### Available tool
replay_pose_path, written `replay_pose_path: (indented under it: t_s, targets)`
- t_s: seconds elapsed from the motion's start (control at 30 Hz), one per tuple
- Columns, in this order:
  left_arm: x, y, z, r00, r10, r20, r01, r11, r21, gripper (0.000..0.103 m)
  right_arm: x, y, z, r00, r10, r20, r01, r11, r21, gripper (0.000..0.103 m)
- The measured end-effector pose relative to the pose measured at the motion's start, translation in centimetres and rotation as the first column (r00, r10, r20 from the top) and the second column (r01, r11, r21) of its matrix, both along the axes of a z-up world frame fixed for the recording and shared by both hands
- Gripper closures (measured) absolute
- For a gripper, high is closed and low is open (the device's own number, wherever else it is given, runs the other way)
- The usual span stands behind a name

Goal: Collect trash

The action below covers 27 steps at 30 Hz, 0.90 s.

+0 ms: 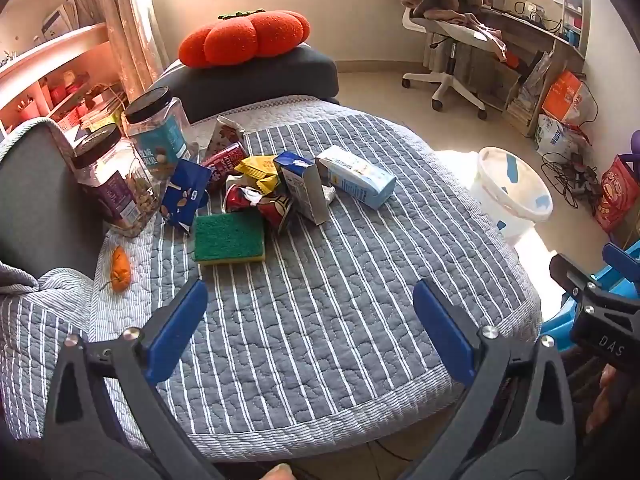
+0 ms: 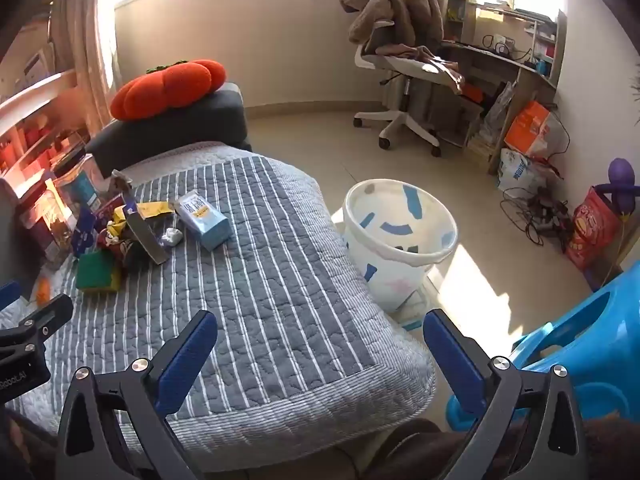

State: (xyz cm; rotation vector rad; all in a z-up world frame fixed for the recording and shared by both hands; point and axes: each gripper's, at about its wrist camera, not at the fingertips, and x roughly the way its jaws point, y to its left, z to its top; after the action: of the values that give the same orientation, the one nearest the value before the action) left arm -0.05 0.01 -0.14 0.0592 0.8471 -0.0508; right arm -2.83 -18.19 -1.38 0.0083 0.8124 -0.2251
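A pile of trash lies on the striped grey quilt (image 1: 320,300): a light blue carton (image 1: 356,178), a dark blue carton (image 1: 302,186), a yellow wrapper (image 1: 258,172), a crushed red can (image 1: 256,204), a blue snack bag (image 1: 184,196). The light blue carton also shows in the right wrist view (image 2: 204,218). A white bin (image 2: 400,240) with blue patches stands on the floor right of the quilt. My left gripper (image 1: 310,330) is open and empty, well short of the pile. My right gripper (image 2: 320,360) is open and empty over the quilt's near right corner.
A green and yellow sponge (image 1: 229,239), two clear jars with black lids (image 1: 156,128), and an orange scrap (image 1: 120,268) lie by the pile. A red pumpkin cushion (image 1: 244,38) sits behind. A blue plastic stool (image 2: 580,352) stands at right, an office chair (image 2: 404,72) beyond.
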Motion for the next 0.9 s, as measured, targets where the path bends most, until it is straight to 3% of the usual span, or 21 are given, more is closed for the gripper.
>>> replay_pose_path:
  t_s: [0.1, 0.2, 0.9]
  targets:
    - [0.1, 1.2, -0.7, 0.999, -0.001, -0.04, -0.001, 0.999, -0.049, 0.001, 0.2, 0.4, -0.1, 1.0, 0.007, -0.019, -0.006, 1.0, 0.026, 0.0]
    - [0.5, 0.7, -0.9, 0.998, 0.014, -0.065, -0.015, 1.0, -0.014, 0.001, 0.7, 0.7, -0.7, 0.999, 0.015, -0.035, -0.014, 1.0, 0.019, 0.0]
    - [0.3, 0.9, -1.1, 0.998, 0.013, -0.066, -0.014, 1.0, -0.017, 0.001, 0.4, 0.9, -0.9, 0.999, 0.014, -0.03, -0.014, 1.0, 0.006, 0.0]
